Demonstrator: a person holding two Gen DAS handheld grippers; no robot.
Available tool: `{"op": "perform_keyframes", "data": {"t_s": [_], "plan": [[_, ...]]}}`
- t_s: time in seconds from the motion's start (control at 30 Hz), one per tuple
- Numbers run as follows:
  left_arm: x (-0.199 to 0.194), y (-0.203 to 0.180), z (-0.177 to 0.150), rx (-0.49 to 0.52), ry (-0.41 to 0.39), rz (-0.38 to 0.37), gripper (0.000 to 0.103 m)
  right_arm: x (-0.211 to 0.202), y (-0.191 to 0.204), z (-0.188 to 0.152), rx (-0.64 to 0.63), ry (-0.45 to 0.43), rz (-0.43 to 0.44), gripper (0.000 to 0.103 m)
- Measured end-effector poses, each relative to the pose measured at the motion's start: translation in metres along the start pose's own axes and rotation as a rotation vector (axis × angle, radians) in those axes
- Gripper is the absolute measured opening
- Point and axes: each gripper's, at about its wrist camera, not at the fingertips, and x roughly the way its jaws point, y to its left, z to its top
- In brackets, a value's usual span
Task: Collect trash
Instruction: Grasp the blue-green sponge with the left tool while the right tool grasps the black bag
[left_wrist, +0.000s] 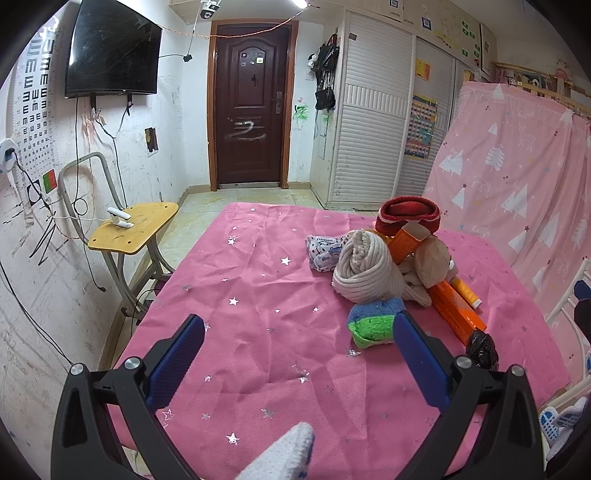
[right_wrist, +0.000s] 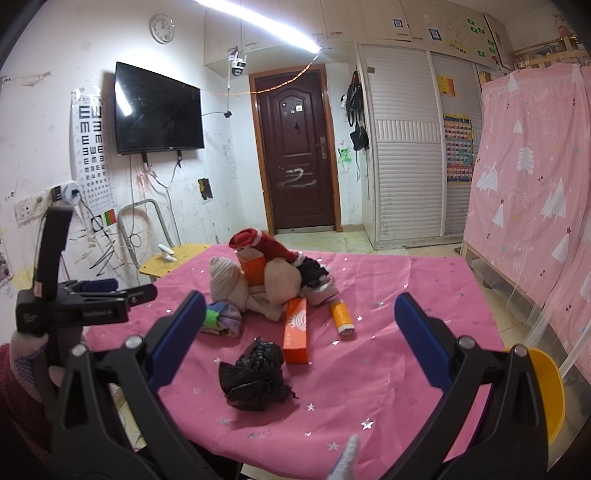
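Note:
A pile lies on the pink starred tablecloth: a rolled beige cloth, a red sock, a blue-green sponge, an orange box, an orange tube, a small printed packet and a crumpled black plastic bag. My left gripper is open and empty over the cloth, left of the pile, its right finger beside the sponge. My right gripper is open and empty, with the black bag lying between and just beyond its fingers. The left gripper's body shows at the left of the right wrist view.
A yellow chair with a white clip stands left of the table by the wall with cables. A yellow bowl-like rim sits at the table's right edge. A pink curtain hangs on the right. A brown door is at the back.

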Motion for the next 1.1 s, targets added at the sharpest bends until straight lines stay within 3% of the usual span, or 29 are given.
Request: {"op": "perform_keyframes", "data": {"t_s": [0.2, 0.33, 0.53, 0.67, 0.73, 1.0, 1.07, 1.1], "plan": [[0.01, -0.006, 0.009, 0.028, 0.029, -0.049, 0.094, 0.02, -0.001, -0.009, -0.014, 0.055, 0.038, 0.098], [0.02, -0.019, 0.021, 0.11, 0.047, -0.062, 0.094, 0.032, 0.001, -0.017, -0.042, 0.12, 0.083, 0.098], [0.053, -0.046, 0.028, 0.183, 0.173, -0.153, 0.094, 0.048, -0.002, -0.03, -0.029, 0.207, 0.167, 0.098], [0.071, -0.063, 0.024, 0.202, 0.217, -0.159, 0.092, 0.056, 0.004, -0.037, -0.03, 0.243, 0.22, 0.097], [0.08, -0.067, 0.023, 0.202, 0.241, -0.153, 0.083, 0.06, 0.007, -0.04, -0.037, 0.265, 0.245, 0.079], [0.106, -0.077, 0.015, 0.19, 0.311, -0.171, 0.05, 0.076, 0.013, -0.053, -0.038, 0.345, 0.28, 0.053], [0.109, -0.077, 0.012, 0.175, 0.318, -0.18, 0.047, 0.079, 0.013, -0.056, -0.037, 0.36, 0.274, 0.047], [0.11, -0.077, 0.011, 0.169, 0.32, -0.182, 0.043, 0.08, 0.012, -0.057, -0.035, 0.366, 0.274, 0.04]]}}
